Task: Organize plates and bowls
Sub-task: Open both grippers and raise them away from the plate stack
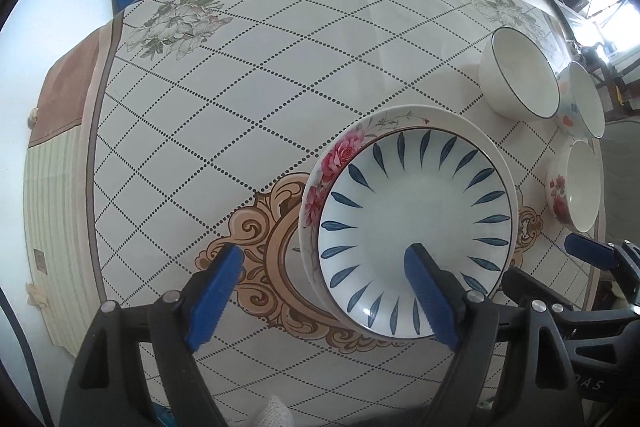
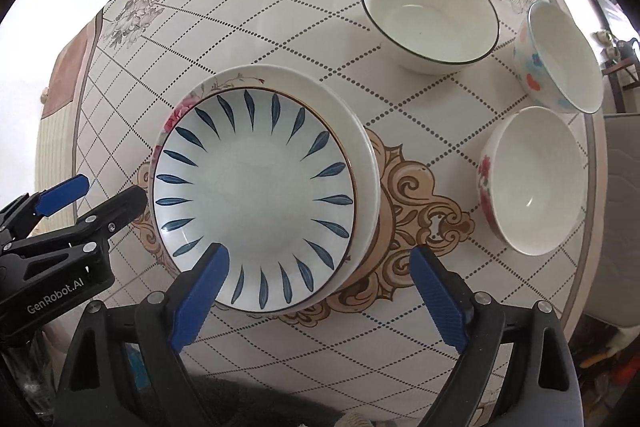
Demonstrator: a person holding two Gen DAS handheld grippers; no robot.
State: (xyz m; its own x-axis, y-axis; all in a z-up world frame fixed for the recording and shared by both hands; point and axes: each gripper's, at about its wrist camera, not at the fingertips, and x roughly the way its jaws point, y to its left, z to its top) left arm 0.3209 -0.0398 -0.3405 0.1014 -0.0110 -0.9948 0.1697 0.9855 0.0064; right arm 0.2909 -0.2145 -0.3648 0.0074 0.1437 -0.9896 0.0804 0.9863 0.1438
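both hand-held grippers, left (image 1: 324, 301) and right (image 2: 316, 297), hang spread and empty above the blue-leaf plate (image 2: 254, 201), nested in the rose plate (image 2: 362, 131) mid-table (image 2: 256, 27). next, gather the three bowls (image 2: 430, 15), gripping rims squarely.

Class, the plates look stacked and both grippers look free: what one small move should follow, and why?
Probably move the right gripper toward the rose bowl, the nearest of three separate bowls. The blue-leaf plate already sits on the floral plate, both grippers are open and empty, and the dark-rimmed bowl and dotted bowl remain unstacked.
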